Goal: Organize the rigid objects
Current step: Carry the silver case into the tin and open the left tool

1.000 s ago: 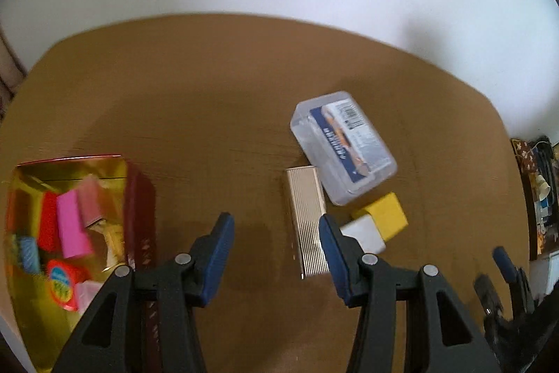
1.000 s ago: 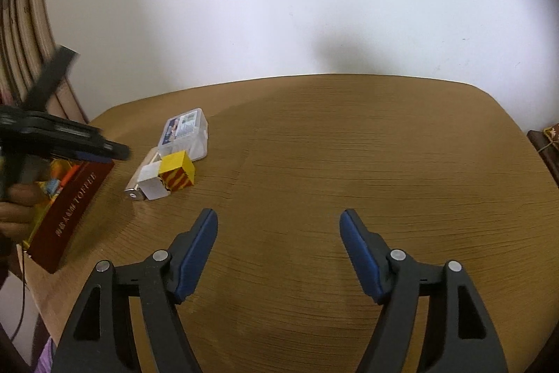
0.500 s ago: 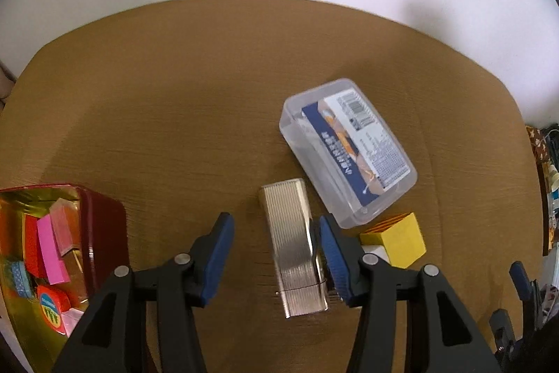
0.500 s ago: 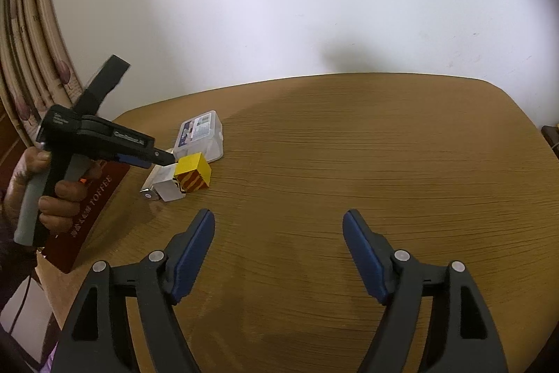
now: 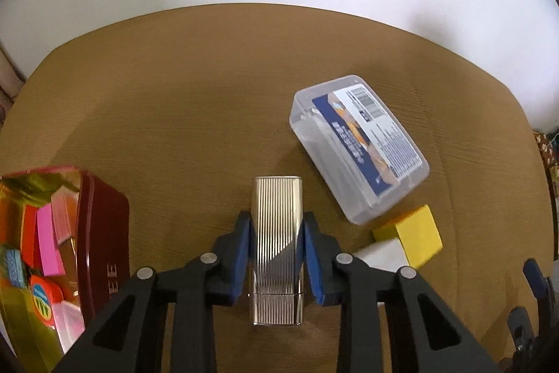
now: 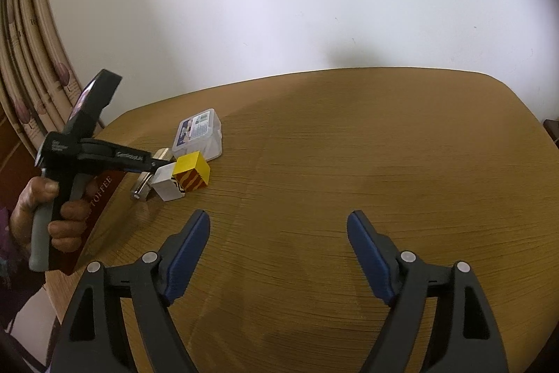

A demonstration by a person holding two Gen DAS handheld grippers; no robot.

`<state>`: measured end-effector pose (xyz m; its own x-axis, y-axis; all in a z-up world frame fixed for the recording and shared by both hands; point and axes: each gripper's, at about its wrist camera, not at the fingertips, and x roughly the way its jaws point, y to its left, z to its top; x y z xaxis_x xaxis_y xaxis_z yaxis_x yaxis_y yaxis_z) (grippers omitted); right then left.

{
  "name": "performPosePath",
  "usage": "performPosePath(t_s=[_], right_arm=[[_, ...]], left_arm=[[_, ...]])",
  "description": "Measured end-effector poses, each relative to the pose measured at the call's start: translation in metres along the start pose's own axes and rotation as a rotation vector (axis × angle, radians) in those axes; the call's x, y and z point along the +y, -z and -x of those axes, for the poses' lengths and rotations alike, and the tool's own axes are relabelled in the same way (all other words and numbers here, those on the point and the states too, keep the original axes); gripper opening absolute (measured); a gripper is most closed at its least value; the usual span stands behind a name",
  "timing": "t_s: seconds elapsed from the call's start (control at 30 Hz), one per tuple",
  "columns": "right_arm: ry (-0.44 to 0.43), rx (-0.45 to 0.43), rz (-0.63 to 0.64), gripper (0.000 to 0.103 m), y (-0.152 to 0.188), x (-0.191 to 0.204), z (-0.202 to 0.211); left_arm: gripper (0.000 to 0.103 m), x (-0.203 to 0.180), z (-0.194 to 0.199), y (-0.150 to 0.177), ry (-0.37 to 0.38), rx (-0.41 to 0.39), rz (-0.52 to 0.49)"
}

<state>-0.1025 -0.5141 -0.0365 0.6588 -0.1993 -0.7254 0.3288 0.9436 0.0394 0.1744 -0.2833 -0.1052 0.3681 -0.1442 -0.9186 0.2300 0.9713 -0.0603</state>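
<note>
Left wrist view: left gripper [image 5: 276, 259] has its blue pads pressed on both long sides of the ribbed metal case [image 5: 277, 254], which lies flat on the table [image 5: 195, 86] and runs straight ahead between the fingers, its far end past the tips. Clear box [image 5: 358, 147] sits ahead and to the right, close to the case but apart from it. Yellow cube [image 5: 415, 235] and white block [image 5: 382, 254] are just right of the right finger. Red tin [image 5: 101, 233], open and part-filled, is off to the left.

Judgement — step in hand is lifting the case for the tin. Lift straight up before swinging left, so the right finger does not drag the white block. The ribbed metal may slip; keep the squeeze firm and the case level.

Right gripper [image 6: 278, 250] — jaws opening, nothing between them, hanging over bare table with the cluster well ahead to its left.
</note>
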Motion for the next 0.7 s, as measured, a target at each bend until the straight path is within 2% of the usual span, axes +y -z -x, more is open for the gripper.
performPosePath(t_s=[0.2, 0.4, 0.7], right_arm=[[0.006, 0.002, 0.0, 0.078, -0.001, 0.0, -0.004], [0.016, 0.002, 0.011, 0.078, -0.001, 0.0, -0.005], [0.047, 0.011, 0.023, 0.078, -0.001, 0.002, -0.009]], left_arm=[[0.029, 0.005, 0.048, 0.024, 0.053, -0.055, 0.009], [0.029, 0.023, 0.109, 0.064, 0.12, -0.086, 0.054], [0.029, 0.054, 0.165, 0.104, 0.123, -0.119, 0.095]])
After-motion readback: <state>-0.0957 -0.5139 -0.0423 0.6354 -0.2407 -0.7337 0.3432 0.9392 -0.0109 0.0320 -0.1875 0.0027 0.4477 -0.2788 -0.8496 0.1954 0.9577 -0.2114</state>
